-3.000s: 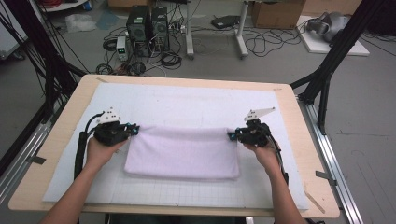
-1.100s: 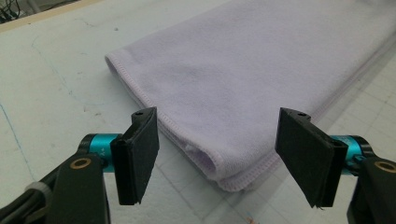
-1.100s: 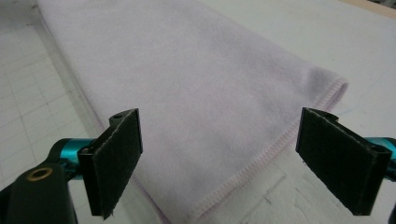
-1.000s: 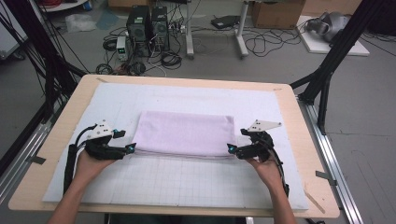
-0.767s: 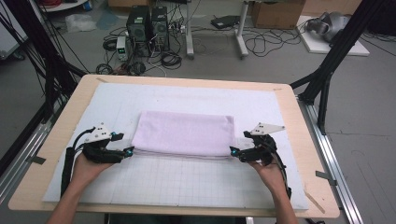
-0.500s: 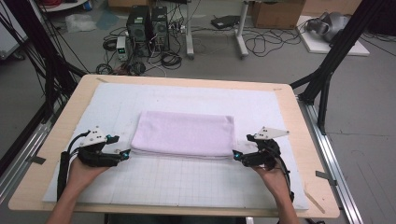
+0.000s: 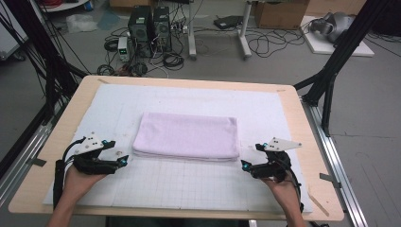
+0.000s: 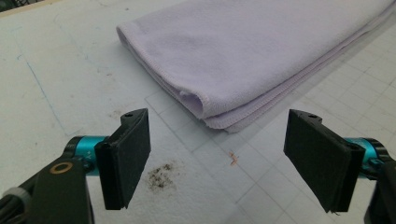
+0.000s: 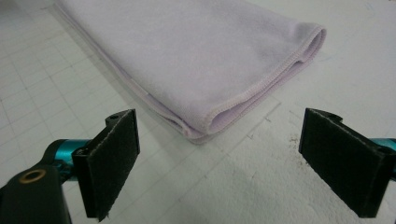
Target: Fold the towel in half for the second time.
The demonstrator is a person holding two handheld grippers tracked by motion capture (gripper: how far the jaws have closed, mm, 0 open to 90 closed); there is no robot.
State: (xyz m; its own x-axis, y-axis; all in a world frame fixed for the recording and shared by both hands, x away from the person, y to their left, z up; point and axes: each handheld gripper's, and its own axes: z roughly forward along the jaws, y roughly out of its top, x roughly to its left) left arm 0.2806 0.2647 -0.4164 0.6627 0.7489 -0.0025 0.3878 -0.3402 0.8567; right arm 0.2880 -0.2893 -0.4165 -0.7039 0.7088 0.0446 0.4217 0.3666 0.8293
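So on the left, the left tool (image 7: 124,161) sits low over the white gridded mat (image 7: 189,184), just off the near-left corner of the lilac towel (image 7: 187,136). Its jaws have just been opening and stand wide apart with nothing between them; in the left gripper view the towel's folded corner (image 8: 205,109) lies a little beyond the pads, not touching either one. There's a dark smudge (image 8: 161,175) on the mat right between the jaws there.

Middle of the worktop (image 7: 302,118): the towel is folded into a tidy rectangle, lying flat on the mat, long side running left to right, layered edges facing the person.

Over on the right, the right tool (image 7: 244,165) is near the towel's near-right corner, also clear of it. Jaws are spread wide and empty; in the right gripper view the stitched corner (image 9: 201,130) lies ahead of the pads with bare mat in the gap. Both hands rest near the front edge of the worktop.
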